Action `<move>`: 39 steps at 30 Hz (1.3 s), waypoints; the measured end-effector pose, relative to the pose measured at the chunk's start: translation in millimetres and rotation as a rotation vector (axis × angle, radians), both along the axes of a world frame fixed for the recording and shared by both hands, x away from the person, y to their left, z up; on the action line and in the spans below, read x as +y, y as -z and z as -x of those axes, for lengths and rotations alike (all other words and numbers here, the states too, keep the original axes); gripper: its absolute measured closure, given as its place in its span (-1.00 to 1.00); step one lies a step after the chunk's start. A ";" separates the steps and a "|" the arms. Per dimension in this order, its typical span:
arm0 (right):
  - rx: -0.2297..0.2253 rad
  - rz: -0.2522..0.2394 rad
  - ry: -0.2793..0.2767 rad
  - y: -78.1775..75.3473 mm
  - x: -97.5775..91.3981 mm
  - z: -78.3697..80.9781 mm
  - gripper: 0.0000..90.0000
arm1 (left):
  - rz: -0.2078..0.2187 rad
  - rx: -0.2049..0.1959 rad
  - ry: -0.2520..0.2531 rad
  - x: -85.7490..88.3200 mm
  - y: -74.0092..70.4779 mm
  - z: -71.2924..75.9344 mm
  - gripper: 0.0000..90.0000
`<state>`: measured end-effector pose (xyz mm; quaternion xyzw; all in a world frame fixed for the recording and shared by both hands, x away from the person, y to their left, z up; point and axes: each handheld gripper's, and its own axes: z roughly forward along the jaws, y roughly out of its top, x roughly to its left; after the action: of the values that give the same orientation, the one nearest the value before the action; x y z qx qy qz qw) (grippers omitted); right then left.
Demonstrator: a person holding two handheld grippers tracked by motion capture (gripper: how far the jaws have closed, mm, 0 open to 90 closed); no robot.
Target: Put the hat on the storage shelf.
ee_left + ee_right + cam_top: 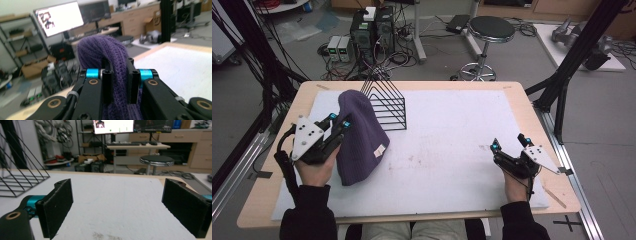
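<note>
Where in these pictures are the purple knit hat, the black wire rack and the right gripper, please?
purple knit hat (362, 142): high view, on the middle of its ribbed body.
black wire rack (388, 106): high view, on its slanted wires.
right gripper (508, 145): high view, midway between its open fingertips.

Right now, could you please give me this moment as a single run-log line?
left claw: shut on purple beanie | right claw: open, holding nothing, over white mat | wire rack: behind beanie
</note>
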<state>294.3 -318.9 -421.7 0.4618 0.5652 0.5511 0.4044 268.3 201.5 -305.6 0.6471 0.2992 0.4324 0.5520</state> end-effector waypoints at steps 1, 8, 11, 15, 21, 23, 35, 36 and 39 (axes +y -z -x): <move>-0.014 -0.010 -0.014 -1.1 0.0 0.6 -0.80 | 0.006 -0.014 0.013 -2.6 -3.2 -0.5 0.77; -0.067 -0.048 -0.302 -16.0 17.4 -9.6 -0.79 | 0.052 -0.066 0.121 -22.6 -20.1 -10.6 0.76; -0.060 -0.033 -0.394 -23.2 31.2 -19.9 -0.79 | 0.040 -0.079 0.154 -33.9 -26.1 -14.1 0.76; -0.040 -0.038 -0.506 -33.5 50.9 -36.0 -0.79 | 0.016 -0.094 0.193 -47.6 -34.6 -16.4 0.76; -0.034 -0.039 -0.572 -44.6 68.6 -48.6 -0.79 | -0.005 -0.125 0.237 -62.5 -48.9 -16.5 0.76; -0.031 -0.046 -0.587 -47.8 71.5 -50.2 -0.79 | -0.011 -0.137 0.252 -67.2 -54.1 -16.0 0.76; -0.020 -0.069 -0.656 -57.0 91.3 -73.7 -0.80 | -0.024 -0.165 0.325 -82.6 -71.1 -16.8 0.76; -0.015 -0.075 -0.668 -58.0 93.6 -76.6 -0.79 | -0.025 -0.166 0.328 -83.7 -71.8 -16.5 0.76; 0.041 -0.061 -0.706 -61.8 105.6 -89.6 -0.80 | -0.030 -0.175 0.343 -87.2 -74.7 -15.4 0.76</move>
<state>383.8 -213.3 -359.9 0.2610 0.6813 0.6640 0.1637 283.7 114.3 -230.9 0.6567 0.1288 0.3910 0.6319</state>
